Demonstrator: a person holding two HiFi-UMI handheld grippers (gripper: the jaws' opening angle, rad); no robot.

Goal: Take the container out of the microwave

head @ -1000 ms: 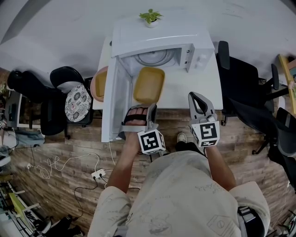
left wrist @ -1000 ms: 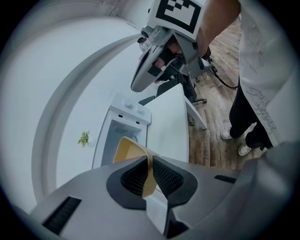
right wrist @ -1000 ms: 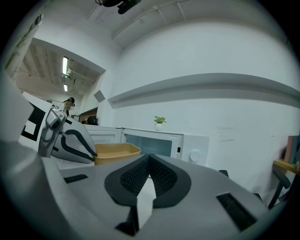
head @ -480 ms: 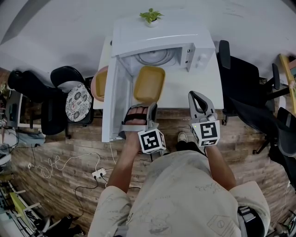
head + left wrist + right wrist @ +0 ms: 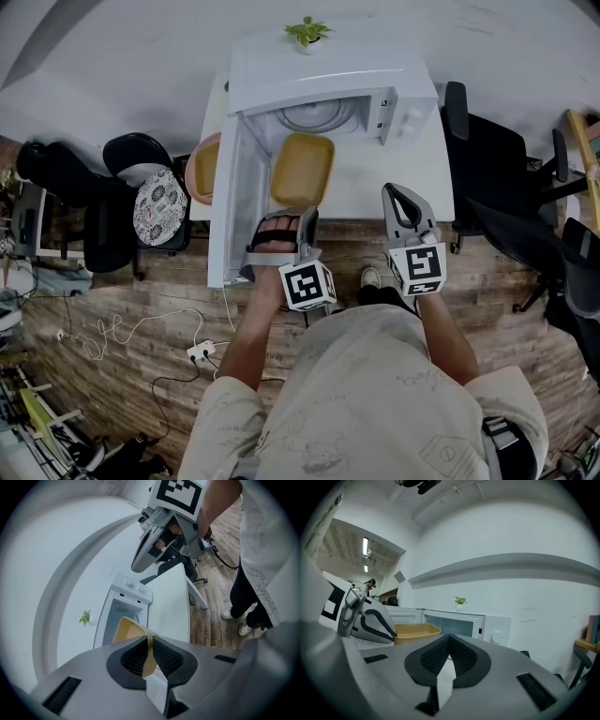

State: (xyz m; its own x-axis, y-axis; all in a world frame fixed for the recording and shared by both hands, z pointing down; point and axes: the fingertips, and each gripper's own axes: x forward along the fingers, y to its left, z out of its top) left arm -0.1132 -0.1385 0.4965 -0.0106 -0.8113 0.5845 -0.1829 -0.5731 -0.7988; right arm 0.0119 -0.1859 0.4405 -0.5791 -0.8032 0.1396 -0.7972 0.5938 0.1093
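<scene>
A yellow container [image 5: 302,171] hangs tilted just in front of the open white microwave [image 5: 328,89], outside its cavity. My left gripper [image 5: 304,215] is shut on the container's near rim. In the left gripper view the black pads [image 5: 166,656] clamp the thin yellow wall [image 5: 125,631]. My right gripper [image 5: 398,194] is off to the right, over the white table's front edge, shut with nothing in it; its pads [image 5: 459,654] meet. From the right gripper view the container [image 5: 415,631] and the left gripper [image 5: 365,619] appear at the left.
The microwave door [image 5: 230,211] swings out to the left, close beside my left gripper. A pink bowl [image 5: 200,170] sits left of the door. A small plant [image 5: 306,34] stands on the microwave. Black chairs [image 5: 487,164] flank the white table [image 5: 408,183].
</scene>
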